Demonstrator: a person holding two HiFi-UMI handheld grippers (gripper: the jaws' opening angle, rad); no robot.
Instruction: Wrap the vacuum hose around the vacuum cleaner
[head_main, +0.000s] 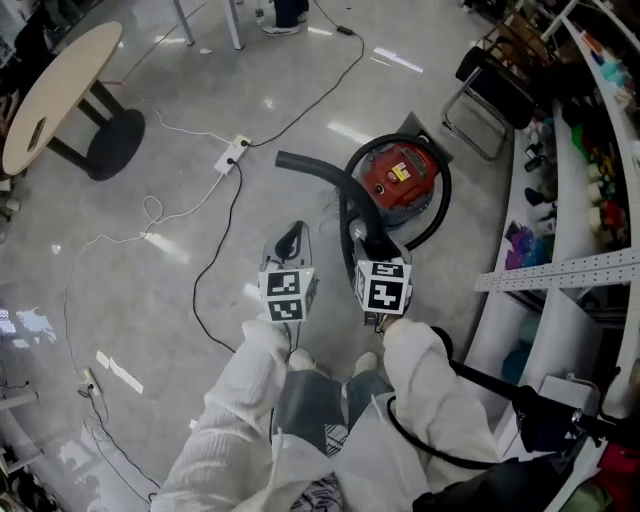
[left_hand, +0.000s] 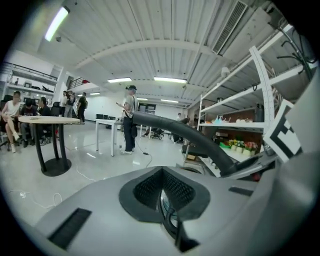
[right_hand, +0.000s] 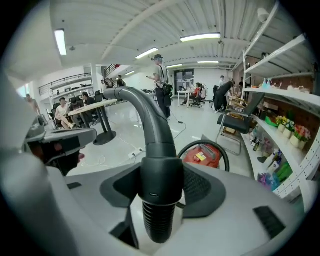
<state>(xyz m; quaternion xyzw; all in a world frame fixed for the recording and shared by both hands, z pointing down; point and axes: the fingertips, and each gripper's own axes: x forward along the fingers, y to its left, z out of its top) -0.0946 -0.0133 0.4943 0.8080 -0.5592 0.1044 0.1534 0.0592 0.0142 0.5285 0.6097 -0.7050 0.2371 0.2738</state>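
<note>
The red vacuum cleaner (head_main: 400, 172) stands on the floor ahead of me, with its black hose (head_main: 441, 205) looped round its body. The hose's curved rigid end (head_main: 315, 168) arcs up and left from my right gripper (head_main: 368, 243). That gripper is shut on the hose cuff (right_hand: 159, 180), where the ribbed part begins. In the right gripper view the red vacuum cleaner (right_hand: 202, 156) shows behind the cuff. My left gripper (head_main: 291, 240) hangs just left of the right one, shut with nothing between its pads (left_hand: 150, 190). In its view the curved tube (left_hand: 180, 131) crosses to the right, apart from it.
A white power strip (head_main: 232, 155) with white and black cables lies on the floor to the left. At the far left stands a round table (head_main: 60, 90) on a black base. Further right are a black chair (head_main: 490, 90) and white shelves (head_main: 570, 200). People stand and sit in the distance.
</note>
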